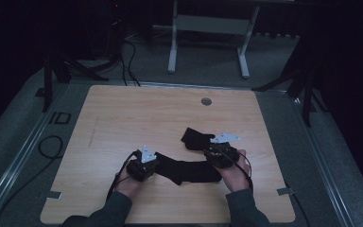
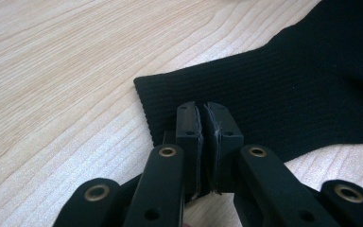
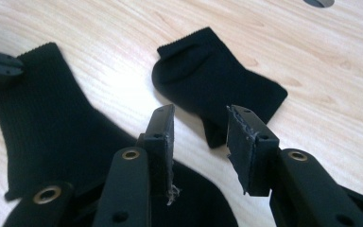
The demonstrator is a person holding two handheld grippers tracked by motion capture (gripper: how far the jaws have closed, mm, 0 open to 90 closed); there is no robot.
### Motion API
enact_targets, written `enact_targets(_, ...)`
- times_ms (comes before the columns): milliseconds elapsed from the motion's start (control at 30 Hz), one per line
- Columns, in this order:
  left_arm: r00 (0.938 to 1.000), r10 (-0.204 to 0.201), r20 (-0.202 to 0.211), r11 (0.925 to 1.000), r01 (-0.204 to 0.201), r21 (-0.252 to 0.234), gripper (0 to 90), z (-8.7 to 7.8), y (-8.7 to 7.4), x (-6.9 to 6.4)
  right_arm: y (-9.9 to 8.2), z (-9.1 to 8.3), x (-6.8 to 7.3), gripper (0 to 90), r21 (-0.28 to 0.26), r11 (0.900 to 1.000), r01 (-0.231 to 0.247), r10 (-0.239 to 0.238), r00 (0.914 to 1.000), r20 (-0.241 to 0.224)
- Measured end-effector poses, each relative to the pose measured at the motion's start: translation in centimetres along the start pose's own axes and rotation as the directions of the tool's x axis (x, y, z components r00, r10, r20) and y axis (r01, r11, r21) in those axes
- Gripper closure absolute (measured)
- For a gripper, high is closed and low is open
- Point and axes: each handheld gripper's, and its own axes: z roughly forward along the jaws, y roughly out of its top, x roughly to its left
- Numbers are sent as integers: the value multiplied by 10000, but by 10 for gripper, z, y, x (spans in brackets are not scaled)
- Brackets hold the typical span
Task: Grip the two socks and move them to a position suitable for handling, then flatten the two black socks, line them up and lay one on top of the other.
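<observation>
- Left gripper [image 2: 203, 113] has its jaws pressed together on the ribbed cuff edge of a long black sock [image 2: 283, 94], pinching the cloth at the wooden table [image 2: 66, 71].
- Right gripper [image 3: 201, 127] stands with jaws apart, hovering above the toe end of that sock; nothing sits between them.
- Long black sock [image 1: 189, 170] lies flat between the two hands near the table's front edge.
- Second, shorter black sock [image 3: 217, 80] lies just beyond the right gripper, crumpled on the wood, apart from the first.

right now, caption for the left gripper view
Left tongs shut on the ribbed cuff of a black sock on the table.
</observation>
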Motion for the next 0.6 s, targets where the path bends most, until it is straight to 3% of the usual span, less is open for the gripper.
enact_targets(167,10000,31,6,10000,-31,22,851,0,0,0,10,10,1,619,44,9995,302,-301,9994,-163)
enact_targets(400,10000,24,-5,10000,-24,16,850,0,0,0,22,36,10,640,606,9943,873,-855,9959,-311)
enact_targets(533,10000,-26,12,10000,26,12,850,0,0,0,29,48,14,773,889,9898,1115,-1055,9919,-702)
enact_targets(600,10000,-51,6,10000,51,-7,850,1,0,0,33,52,16,844,1038,9877,1173,-1107,9916,-673)
